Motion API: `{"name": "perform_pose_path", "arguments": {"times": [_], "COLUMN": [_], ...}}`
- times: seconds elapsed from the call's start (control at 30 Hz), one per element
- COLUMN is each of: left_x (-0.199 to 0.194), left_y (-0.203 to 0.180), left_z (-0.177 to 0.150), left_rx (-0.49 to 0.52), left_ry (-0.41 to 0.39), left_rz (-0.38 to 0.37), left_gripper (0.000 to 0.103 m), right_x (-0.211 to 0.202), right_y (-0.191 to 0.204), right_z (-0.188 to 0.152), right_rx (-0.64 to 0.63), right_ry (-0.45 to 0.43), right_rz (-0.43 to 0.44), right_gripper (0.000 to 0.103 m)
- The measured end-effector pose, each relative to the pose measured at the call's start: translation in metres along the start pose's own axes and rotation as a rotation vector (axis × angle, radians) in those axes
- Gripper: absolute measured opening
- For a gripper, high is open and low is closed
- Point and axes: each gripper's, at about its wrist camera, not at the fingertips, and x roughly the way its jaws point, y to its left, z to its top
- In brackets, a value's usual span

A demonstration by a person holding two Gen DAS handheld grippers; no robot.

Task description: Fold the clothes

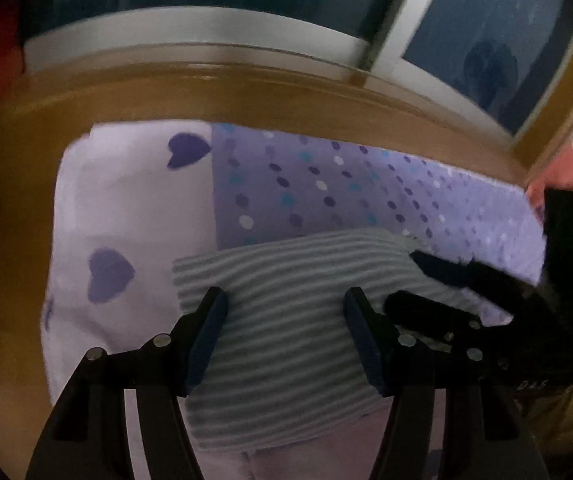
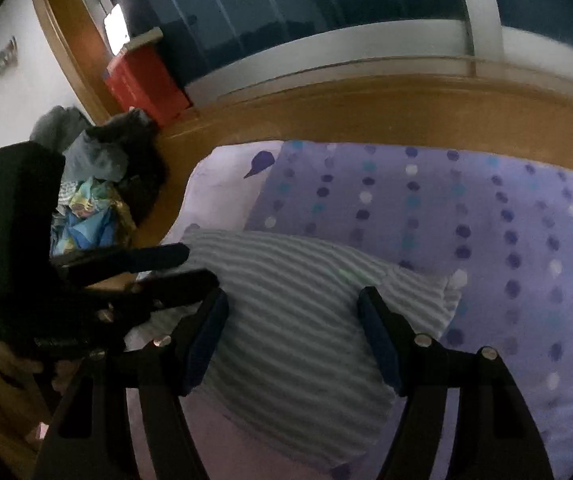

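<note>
Folded grey-and-white striped garment [image 1: 282, 332] lies on a lilac heart-print sheet [image 1: 126, 216] beside a purple dotted cover [image 2: 486, 216]. Left tongs [image 1: 286, 300] and right tongs [image 2: 292, 300] hover over it, both spread wide, gripping nothing.

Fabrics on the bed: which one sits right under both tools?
The grey striped garment, already folded, lying between the open fingers of both tools. The dotted purple cover and the pale heart-print sheet lie beyond it.
</note>
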Motion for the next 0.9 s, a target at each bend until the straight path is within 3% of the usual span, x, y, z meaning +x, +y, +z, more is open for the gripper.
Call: {"name": "perform_pose_path", "arguments": {"times": [0.2, 0.3, 0.43, 0.5, 0.67, 0.9], "left_x": [-0.013, -0.029, -0.028, -0.015, -0.014, -0.031], "left_y": [-0.011, -0.018, -0.021, -0.017, -0.016, -0.016], "left_z": [0.002, 0.000, -0.006, -0.011, -0.020, -0.022], "left_rx": [0.041, 0.076, 0.098, 0.073, 0.078, 0.057], "left_ry": [0.004, -0.022, -0.002, 0.035, 0.018, 0.004], "left_rz": [0.020, 0.011, 0.007, 0.006, -0.006, -0.004], "left_gripper": [0.062, 0.062, 0.062, 0.062, 0.063, 0.063], "right_x": [-0.008, -0.033, -0.042, -0.034, -0.016, -0.048], "right_y": [0.006, 0.023, 0.038, 0.034, 0.017, 0.026], "right_z": [0.005, 0.009, -0.001, -0.009, -0.020, -0.014], "right_rx": [-0.050, -0.130, -0.197, -0.172, -0.085, -0.066], "right_ry": [0.016, -0.017, 0.007, 0.042, 0.076, 0.040], "right_rz": [-0.018, -0.051, -0.049, -0.038, -0.030, -0.023], "right_gripper": [0.068, 0.067, 0.067, 0.067, 0.067, 0.067]}}
